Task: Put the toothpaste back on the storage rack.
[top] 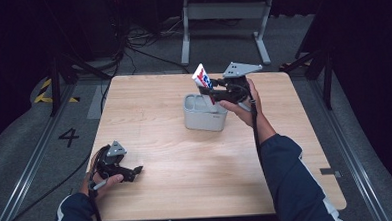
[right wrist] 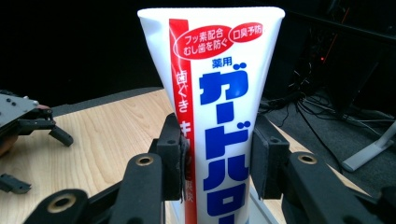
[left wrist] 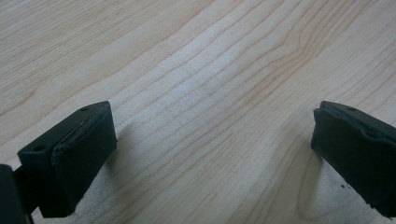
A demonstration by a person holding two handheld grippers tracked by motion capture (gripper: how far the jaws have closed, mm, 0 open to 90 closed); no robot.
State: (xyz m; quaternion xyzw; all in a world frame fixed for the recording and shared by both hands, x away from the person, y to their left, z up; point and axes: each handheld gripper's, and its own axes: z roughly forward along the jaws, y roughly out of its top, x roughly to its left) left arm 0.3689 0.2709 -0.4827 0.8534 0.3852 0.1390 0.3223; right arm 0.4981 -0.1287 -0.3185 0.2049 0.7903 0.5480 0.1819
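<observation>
Right claw (right wrist: 215,154) clamped on toothpaste tube (right wrist: 217,93), pads pinching its lower body, crimped flat end up. In high view tube (top: 202,79) sits tilted just above grey caddy (top: 204,119) mid-table, cap end aimed into it or near its rim. Judgement: step is seating tube in caddy. Do it well: keep grip firm, bring tube closer to upright, centre over opening, lower straight, release only once bottom is supported. Left claw (left wrist: 210,144) wide open, nothing between pads, resting low over table (top: 187,181) near front-left edge, well apart
</observation>
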